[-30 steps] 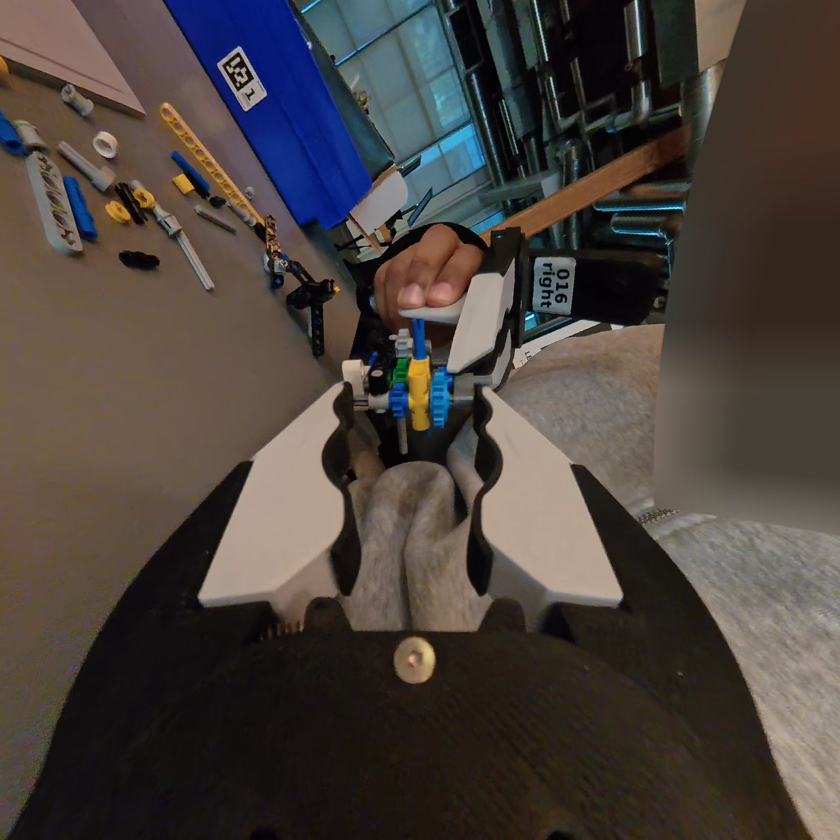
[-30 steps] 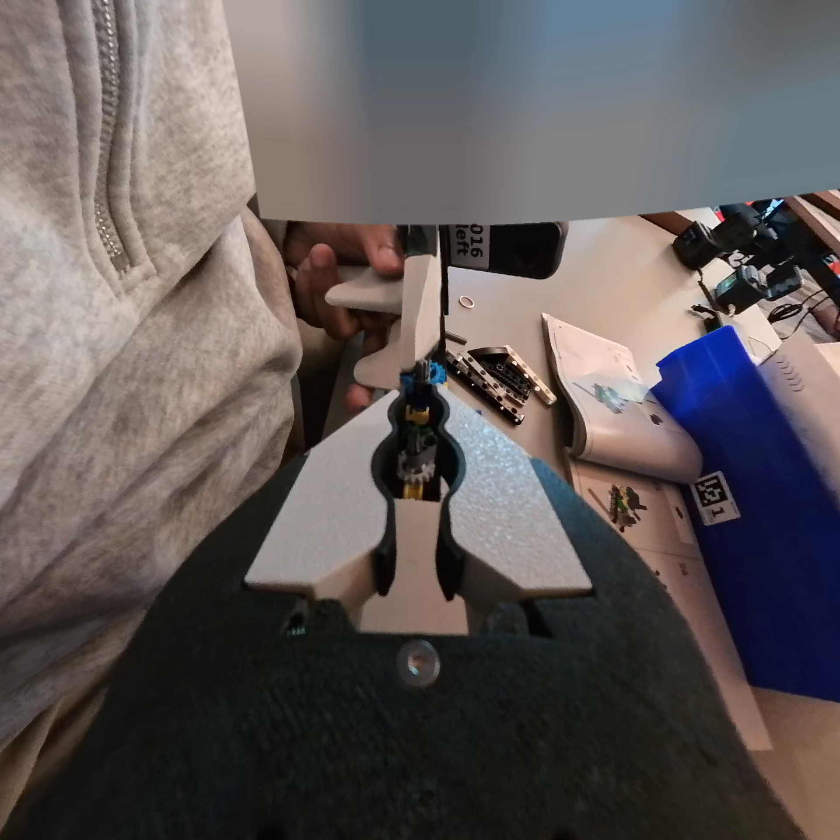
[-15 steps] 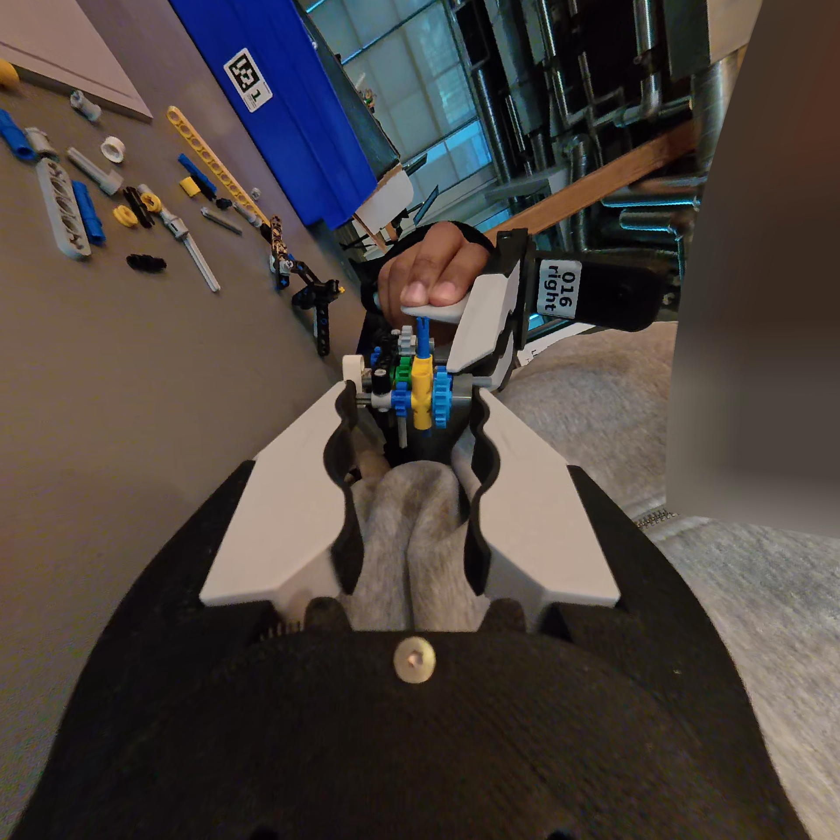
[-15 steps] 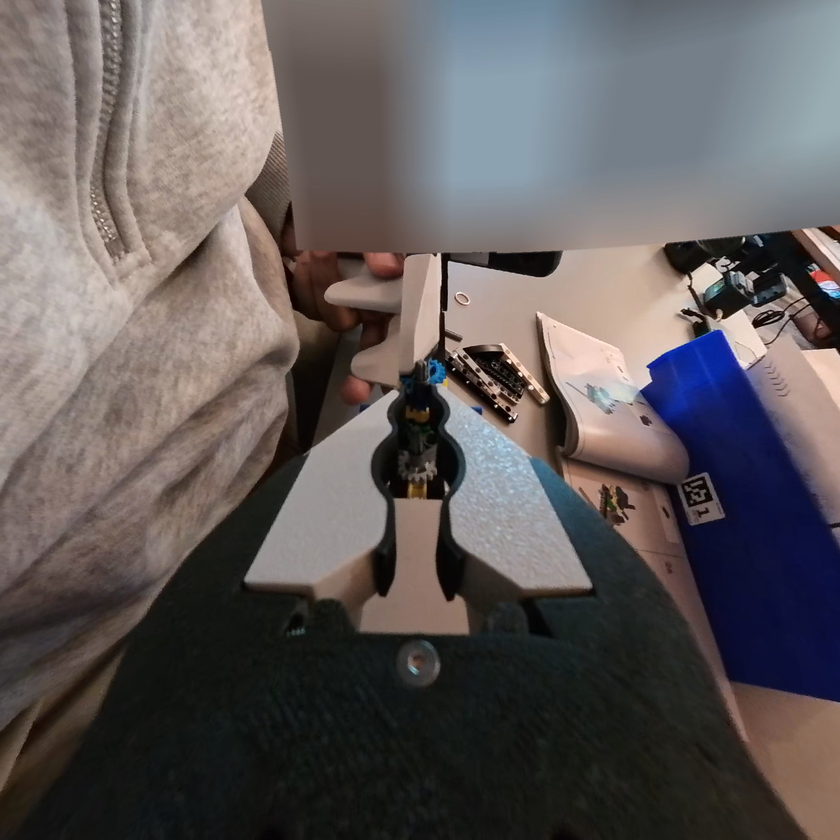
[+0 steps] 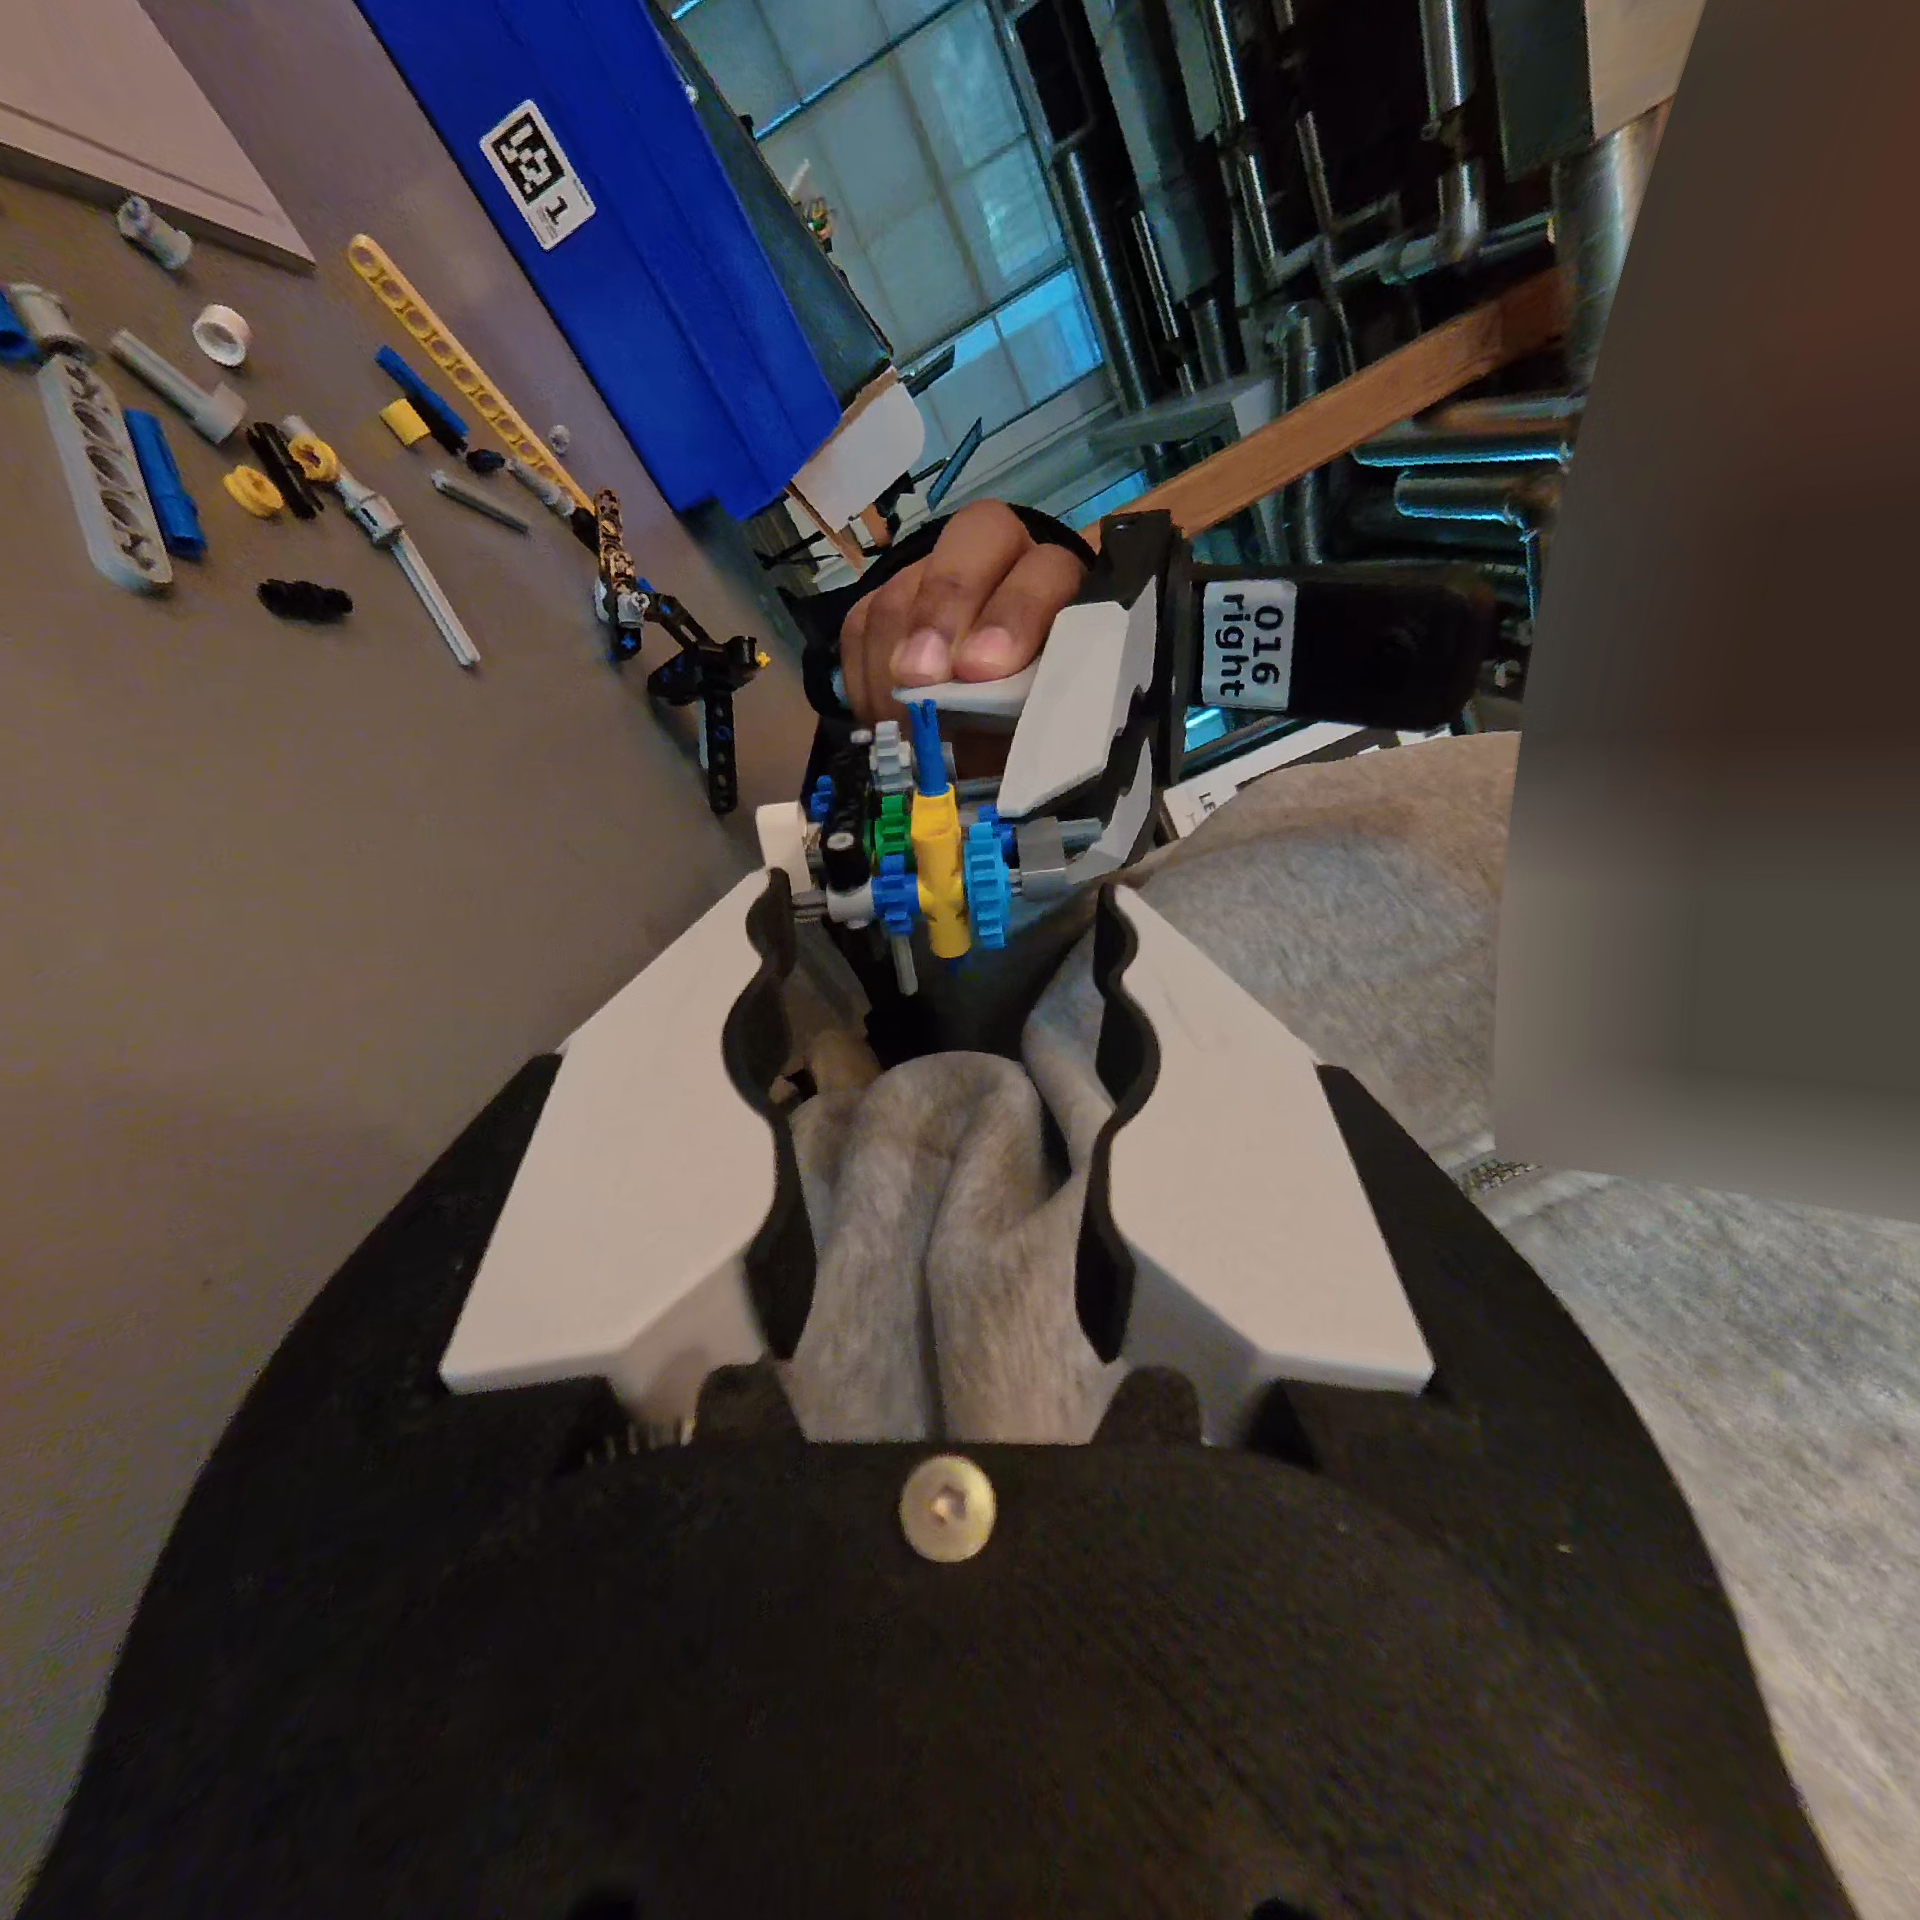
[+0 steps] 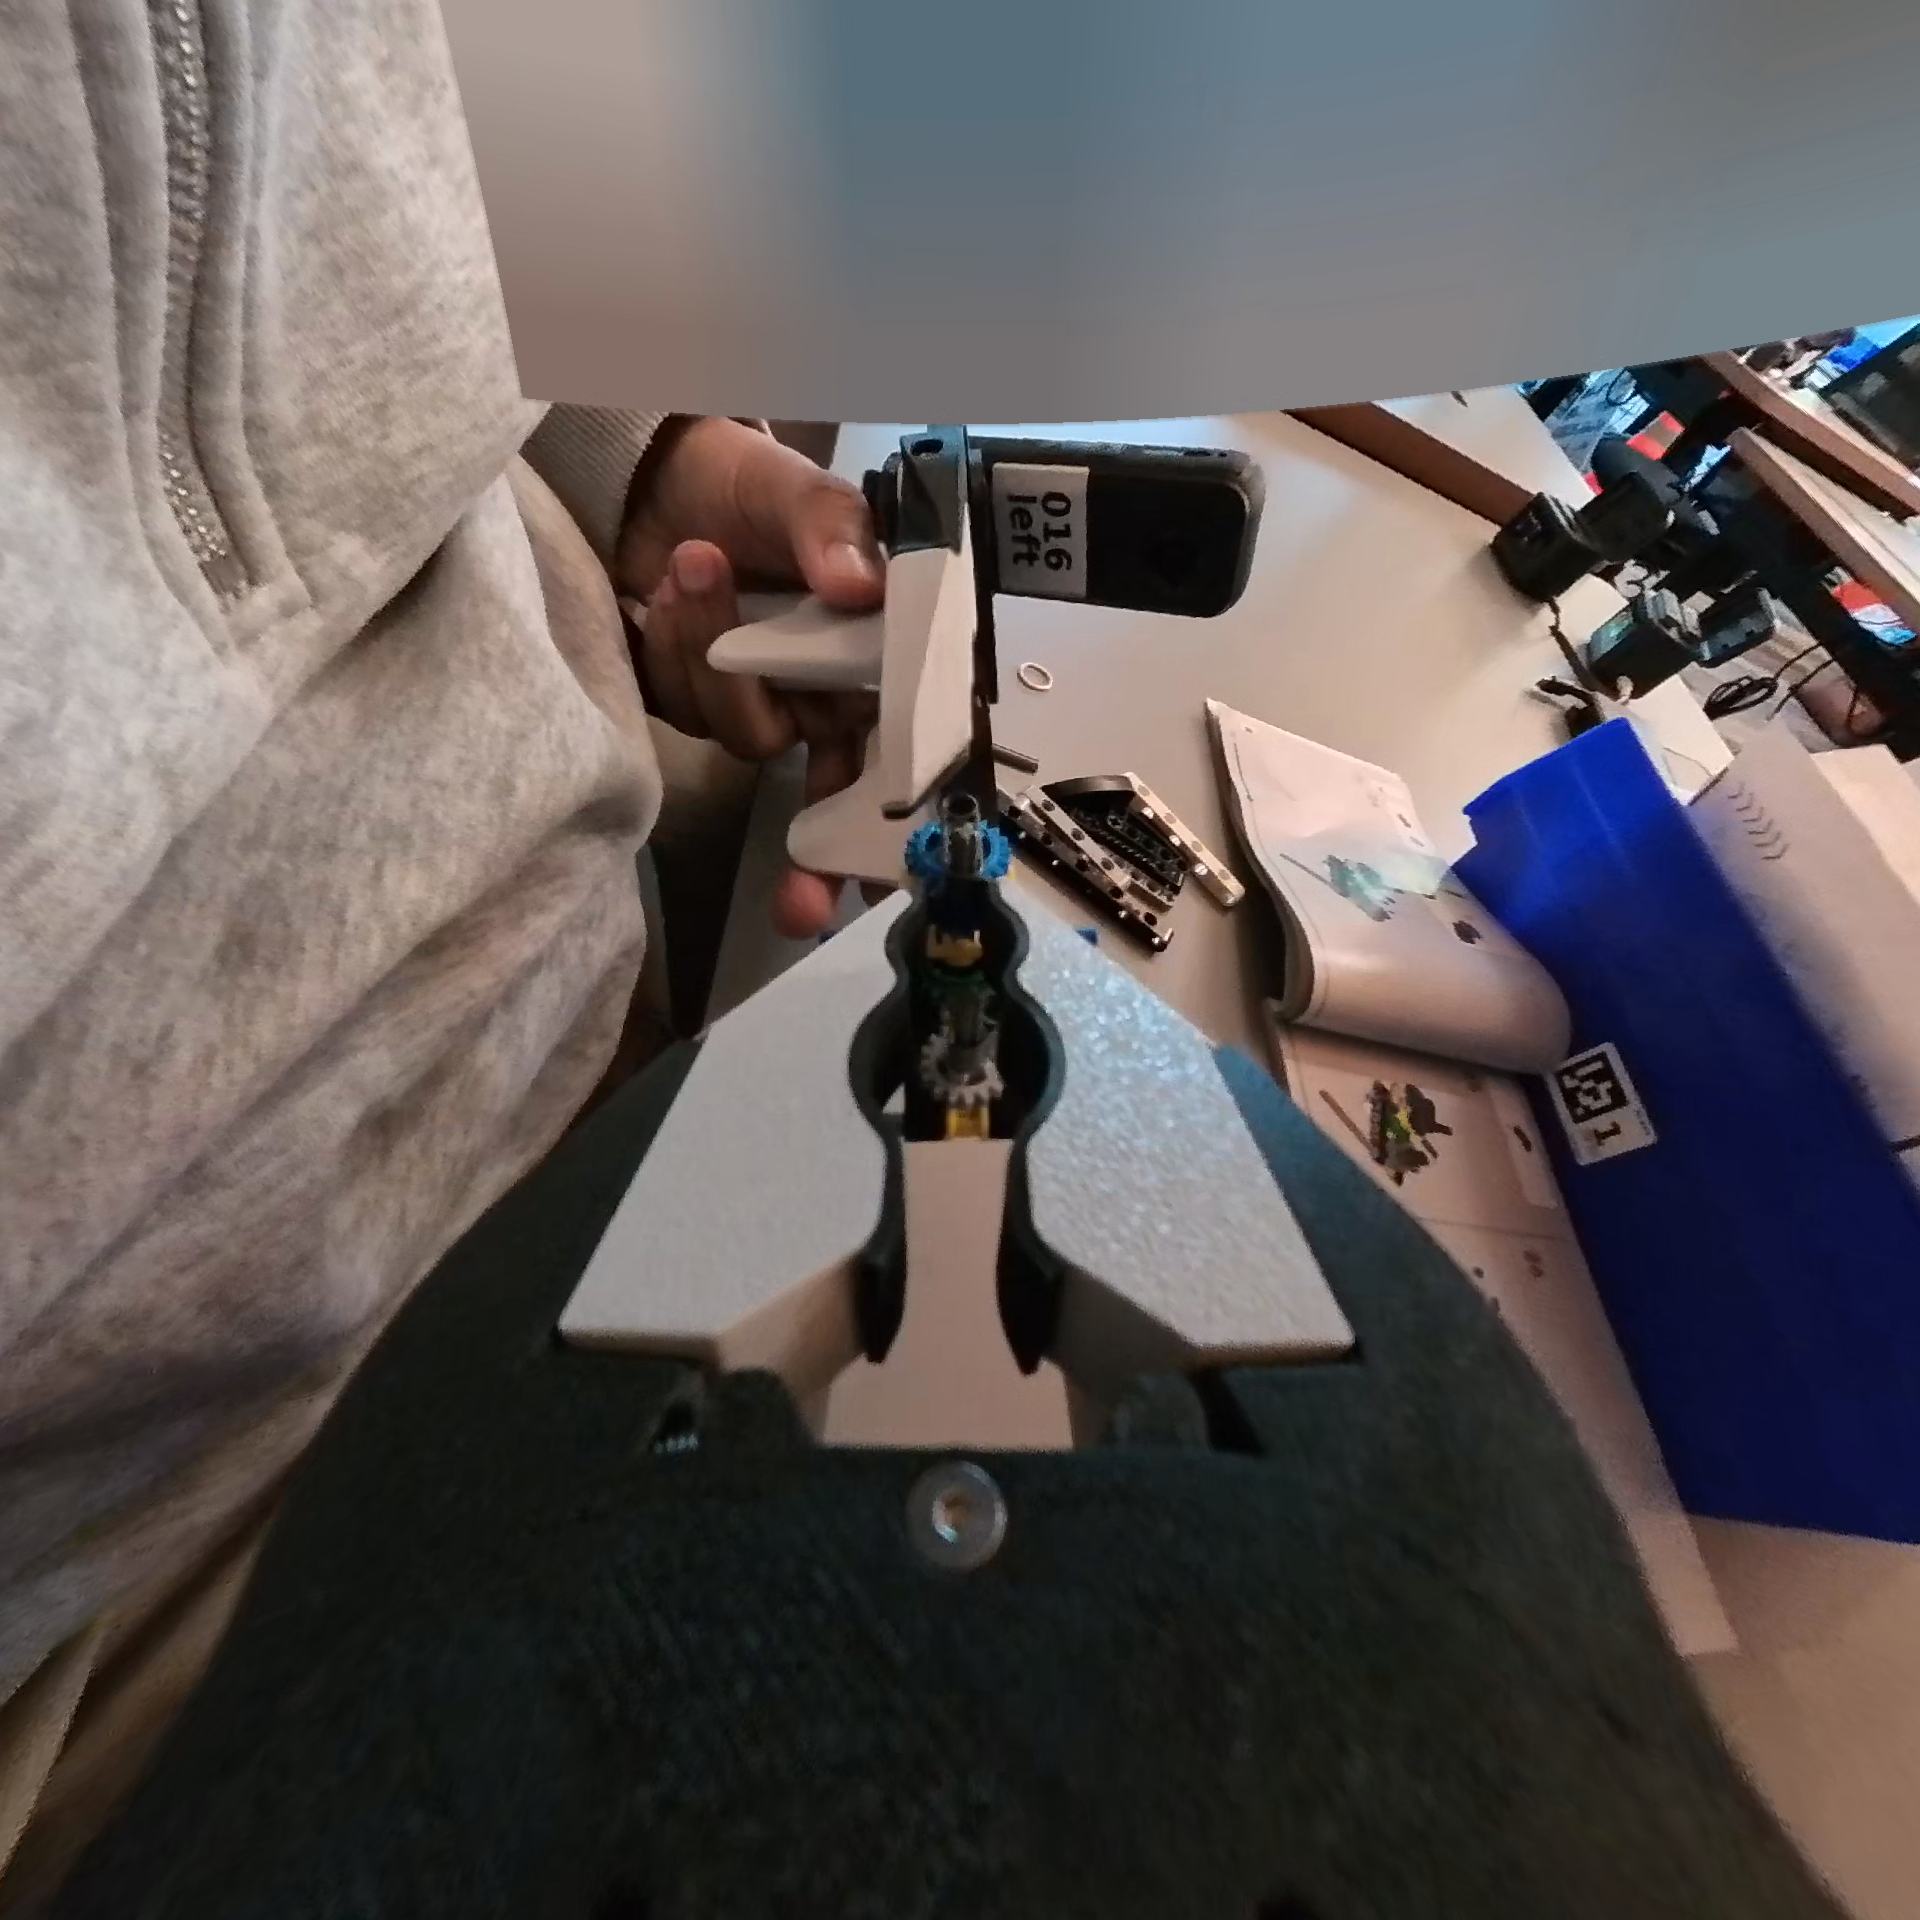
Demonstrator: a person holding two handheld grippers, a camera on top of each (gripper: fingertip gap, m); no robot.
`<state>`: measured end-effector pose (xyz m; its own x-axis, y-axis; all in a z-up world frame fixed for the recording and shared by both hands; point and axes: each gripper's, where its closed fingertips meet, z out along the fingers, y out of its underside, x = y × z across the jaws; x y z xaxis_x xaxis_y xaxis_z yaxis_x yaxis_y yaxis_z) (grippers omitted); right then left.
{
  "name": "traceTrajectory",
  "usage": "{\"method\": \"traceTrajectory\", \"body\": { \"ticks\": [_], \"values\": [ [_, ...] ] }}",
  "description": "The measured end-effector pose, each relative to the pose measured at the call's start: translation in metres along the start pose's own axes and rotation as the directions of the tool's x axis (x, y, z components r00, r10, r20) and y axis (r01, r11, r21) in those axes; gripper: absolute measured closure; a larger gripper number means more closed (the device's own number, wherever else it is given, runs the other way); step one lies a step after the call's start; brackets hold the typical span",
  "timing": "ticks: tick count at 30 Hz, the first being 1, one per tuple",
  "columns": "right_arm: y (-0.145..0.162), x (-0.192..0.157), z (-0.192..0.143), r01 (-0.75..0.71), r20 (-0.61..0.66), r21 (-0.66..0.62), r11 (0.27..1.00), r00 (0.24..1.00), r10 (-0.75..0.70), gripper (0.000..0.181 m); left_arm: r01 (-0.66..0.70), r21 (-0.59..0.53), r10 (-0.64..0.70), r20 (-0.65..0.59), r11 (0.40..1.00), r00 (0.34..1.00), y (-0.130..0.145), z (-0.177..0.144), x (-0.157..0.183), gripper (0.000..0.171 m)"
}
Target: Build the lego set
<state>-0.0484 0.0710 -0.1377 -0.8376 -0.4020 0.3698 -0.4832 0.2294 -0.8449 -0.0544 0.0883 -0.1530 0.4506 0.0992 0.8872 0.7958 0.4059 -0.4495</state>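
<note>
Yellow, blue, green and grey: a small Lego assembly (image 5: 935, 862) of gears threaded on grey axles, with a yellow connector upright at its middle and a blue pin poking out at 12 o'clock. Held off the desk (image 5: 312, 883) in front of a grey sweatshirt (image 5: 956, 1195), at the centre of both views.

From the left wrist view:
- left gripper (image 5: 940, 904) with jaws set wide apart, assembly lying crosswise between the tips; cannot tell about actual contact with either tip.
- right gripper (image 5: 1091, 790) reaching in from 2 o'clock, gripped by a hand (image 5: 956, 613), jaws closed on the grey end of the axle.
- seen only here: loose parts spread on the desk at 10 o'clock, among them a long yellow beam (image 5: 447, 353), a grey beam (image 5: 99, 478), a white axle (image 5: 416, 582) and a small black sub-build (image 5: 696, 665), beside a blue bin (image 5: 644, 260).

From the right wrist view:
- right gripper (image 6: 956, 904) with jaws drawn in close around the assembly (image 6: 956, 997), gears stacked lengthwise in the hollow between them, a blue gear just past the tips.
- left gripper (image 6: 935, 769) edge-on at 12 o'clock, held by the other hand (image 6: 748, 582), its tip beside the axle end.
- seen only here: an open instruction booklet (image 6: 1371, 894) at 2 o'clock, black and grey beams (image 6: 1122, 842) near it, a small ring (image 6: 1036, 675) on the desk.
</note>
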Motion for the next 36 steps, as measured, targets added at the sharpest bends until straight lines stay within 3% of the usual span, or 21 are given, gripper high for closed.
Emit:
{"method": "traceTrajectory", "body": {
  "ticks": [3,9,15,23,30,36],
  "values": [
    [0.001,0.000,0.000,-0.019,0.003,0.009,1.000,1.000,0.018,0.173,-0.006,-0.007,0.006,0.022,1.000,1.000,0.001,0.000,-0.003,0.124],
    [0.009,-0.001,0.001,-0.058,0.013,-0.012,0.998,0.998,0.058,0.173,-0.015,-0.044,0.018,0.076,0.999,0.997,0.006,0.000,-0.010,0.124],
    [0.026,-0.009,0.010,-0.105,0.032,-0.081,0.991,0.994,0.108,0.173,-0.100,-0.175,0.139,0.228,0.979,0.964,0.021,0.002,-0.029,0.114],
    [0.041,-0.013,0.013,-0.165,0.030,-0.125,0.978,0.985,0.170,0.173,-0.219,-0.217,0.285,0.352,0.951,0.891,0.012,-0.009,-0.042,0.115],
    [0.048,-0.010,0.013,-0.211,0.023,-0.139,0.967,0.976,0.217,0.173,-0.273,-0.223,0.342,0.385,0.936,0.857,0.004,-0.020,-0.046,0.118],
    [0.051,-0.009,0.011,-0.250,0.012,-0.145,0.957,0.967,0.254,0.173,-0.314,-0.195,0.364,0.334,0.929,0.869,0.003,-0.011,-0.038,0.120]
  ]
}}
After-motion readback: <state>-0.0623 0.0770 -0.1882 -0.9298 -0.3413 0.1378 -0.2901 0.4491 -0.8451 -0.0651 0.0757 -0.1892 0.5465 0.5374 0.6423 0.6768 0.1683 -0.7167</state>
